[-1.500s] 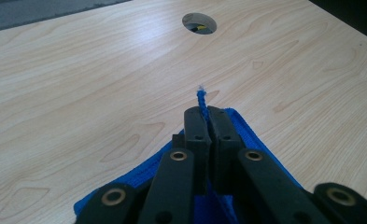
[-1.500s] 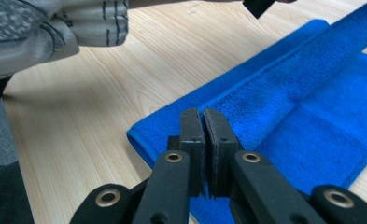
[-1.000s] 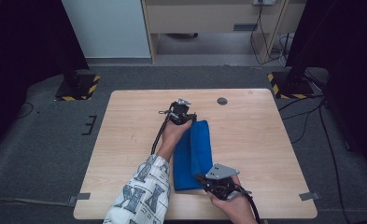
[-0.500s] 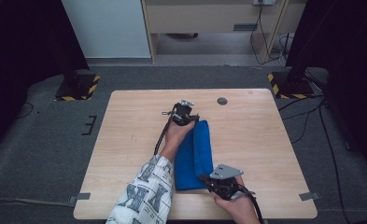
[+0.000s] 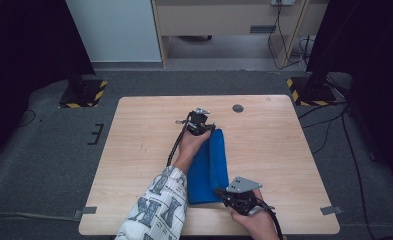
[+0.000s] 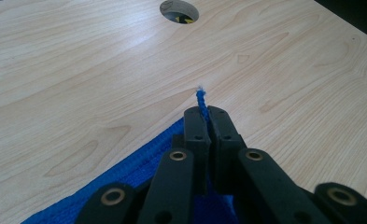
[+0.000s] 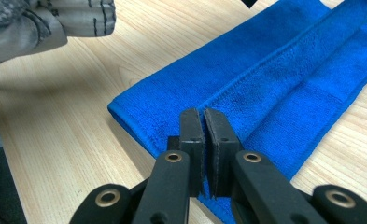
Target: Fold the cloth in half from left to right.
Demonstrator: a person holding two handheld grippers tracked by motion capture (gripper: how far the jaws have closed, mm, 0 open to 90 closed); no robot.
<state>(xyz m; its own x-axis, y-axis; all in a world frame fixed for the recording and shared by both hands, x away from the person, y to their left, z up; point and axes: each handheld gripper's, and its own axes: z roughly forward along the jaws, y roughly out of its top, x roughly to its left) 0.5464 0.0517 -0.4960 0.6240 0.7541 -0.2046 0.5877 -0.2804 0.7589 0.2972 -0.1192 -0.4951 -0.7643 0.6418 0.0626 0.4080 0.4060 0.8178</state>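
Folding appears under way: the blue towel's (image 5: 210, 167) near corner is clamped in the closed right gripper (image 5: 223, 194), the far corner in the closed left gripper (image 5: 210, 129), midway along the table (image 5: 134, 150). Matched, level travel seems called for next.

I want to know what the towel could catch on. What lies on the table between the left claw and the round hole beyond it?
Nothing: bare wood runs from the left claw, shut on the blue towel, to the hole, as the left gripper view shows.
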